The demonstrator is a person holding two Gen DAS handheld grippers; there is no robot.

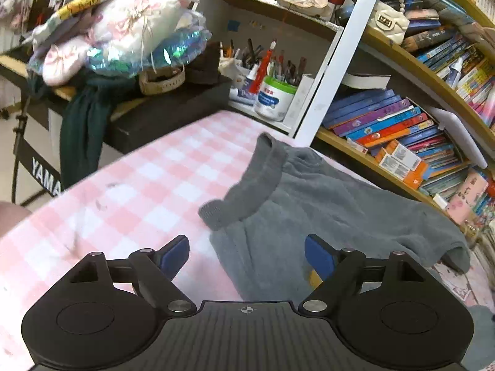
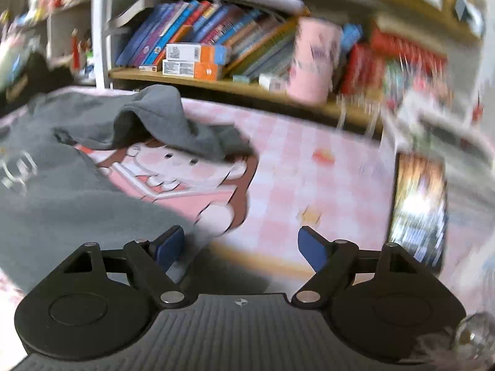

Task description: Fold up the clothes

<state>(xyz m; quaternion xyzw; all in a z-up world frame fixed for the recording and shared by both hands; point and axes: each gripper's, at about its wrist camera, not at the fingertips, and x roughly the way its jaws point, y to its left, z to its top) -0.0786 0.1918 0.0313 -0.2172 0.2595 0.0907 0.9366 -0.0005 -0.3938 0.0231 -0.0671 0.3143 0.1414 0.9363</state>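
Note:
A grey fleece garment [image 1: 324,204] lies on a pink-and-white checked cloth [image 1: 130,185] over the table, a ribbed cuff [image 1: 213,213] folded toward the left. My left gripper [image 1: 247,253] hovers open just above the garment's near edge, blue pads wide apart, nothing between them. In the blurred right wrist view the same grey garment [image 2: 62,191] spreads at the left with a sleeve [image 2: 161,117] draped over a cartoon print [image 2: 185,179] on the cloth. My right gripper [image 2: 239,247] is open over the garment's edge, holding nothing.
A bookshelf [image 1: 402,130] full of books runs along the table's far side. A black keyboard [image 1: 148,117] piled with clothes and bags stands at the back left. A white canister [image 1: 273,99] of pens sits beyond the table. A dark book [image 2: 417,210] lies at the right.

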